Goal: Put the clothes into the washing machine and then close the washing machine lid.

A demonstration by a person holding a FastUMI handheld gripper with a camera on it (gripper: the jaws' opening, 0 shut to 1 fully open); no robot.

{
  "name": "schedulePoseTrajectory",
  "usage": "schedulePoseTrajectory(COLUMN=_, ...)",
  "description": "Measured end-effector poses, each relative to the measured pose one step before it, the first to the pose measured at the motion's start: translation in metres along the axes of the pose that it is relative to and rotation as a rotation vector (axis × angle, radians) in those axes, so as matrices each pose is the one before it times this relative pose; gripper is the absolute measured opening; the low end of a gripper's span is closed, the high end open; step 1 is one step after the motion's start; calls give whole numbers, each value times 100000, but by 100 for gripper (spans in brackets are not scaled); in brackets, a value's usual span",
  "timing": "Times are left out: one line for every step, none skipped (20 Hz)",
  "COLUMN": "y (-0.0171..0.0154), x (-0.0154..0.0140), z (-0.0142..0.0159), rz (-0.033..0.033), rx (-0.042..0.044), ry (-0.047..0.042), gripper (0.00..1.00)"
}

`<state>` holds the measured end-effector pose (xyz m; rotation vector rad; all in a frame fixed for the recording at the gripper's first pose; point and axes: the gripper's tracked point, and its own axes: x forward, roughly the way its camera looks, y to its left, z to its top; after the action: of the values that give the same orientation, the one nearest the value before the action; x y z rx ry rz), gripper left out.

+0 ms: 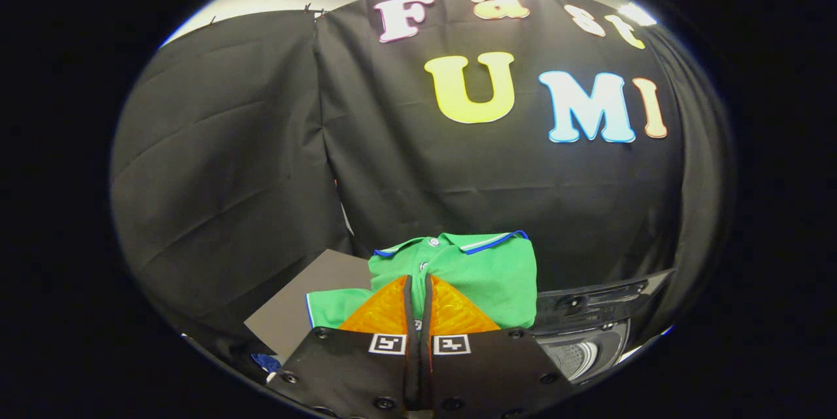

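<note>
Green piqué polo shirt (484, 268), blue-trimmed collar, pinched between the nearly closed fingers (418, 298) beside the washing machine (588, 334).

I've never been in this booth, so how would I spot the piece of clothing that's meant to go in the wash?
Find the black cloth wall; in front of it the washing machine stands open. Beside its opening, just beyond the closed gripper, lies a folded green polo shirt. Its blue-edged collar marks it out from the dark things around.
</note>
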<state>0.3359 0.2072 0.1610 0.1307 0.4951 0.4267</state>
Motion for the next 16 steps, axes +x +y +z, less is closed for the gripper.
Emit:
schedulePoseTrajectory(y=-965, x=-678, z=89, rz=-968, rx=179, ry=-915, gripper=2)
schedulePoseTrajectory(y=-1093, x=-774, z=396, rz=-1123, rx=208, ry=-1371, gripper=1)
schedulePoseTrajectory(y=-1018, x=-789, z=447, rz=-1191, rx=200, ry=-1374, gripper=1)
schedulePoseTrajectory(y=-1163, x=-609, z=204, rz=-1122, rx=40, ry=-1043, gripper=2)
schedulePoseTrajectory(y=-1173, x=-605, z=261, rz=-999, rx=238, ry=-1184, gripper=1)
schedulePoseTrajectory(y=-1088, x=-569, z=464, rz=-811, rx=368, ry=-1096, gripper=1)
schedulePoseTrajectory(y=-1058, x=-541, z=296, rz=-715, rx=446, ry=-963, gripper=1)
schedulePoseTrajectory(y=-1181, x=-362, z=428, rz=-793, rx=439, ry=-879, gripper=1)
schedulePoseTrajectory(y=-1119, x=-381, z=248, rz=-776, rx=125, ry=-660, gripper=1)
schedulePoseTrajectory(y=-940, x=-448, z=383, rz=-838, rx=77, ry=-764, gripper=1)
schedulePoseTrajectory(y=-1193, x=-365, z=156, rz=-982, rx=178, ry=-665, gripper=1)
schedulePoseTrajectory(y=-1180, x=-284, z=104, rz=-899, rx=187, ry=-447, gripper=1)
schedulePoseTrajectory(y=-1078, x=-208, z=1, rz=-1115, rx=122, ry=-67, gripper=1)
schedulePoseTrajectory(y=-1057, x=-196, z=-72, rz=-925, rx=316, ry=68, gripper=1)
schedulePoseTrajectory(y=-1053, x=-200, z=-259, rz=-952, rx=-14, ry=221, gripper=1)
schedulePoseTrajectory(y=-1069, x=-181, z=-161, rz=-1353, rx=-284, ry=14, gripper=1)
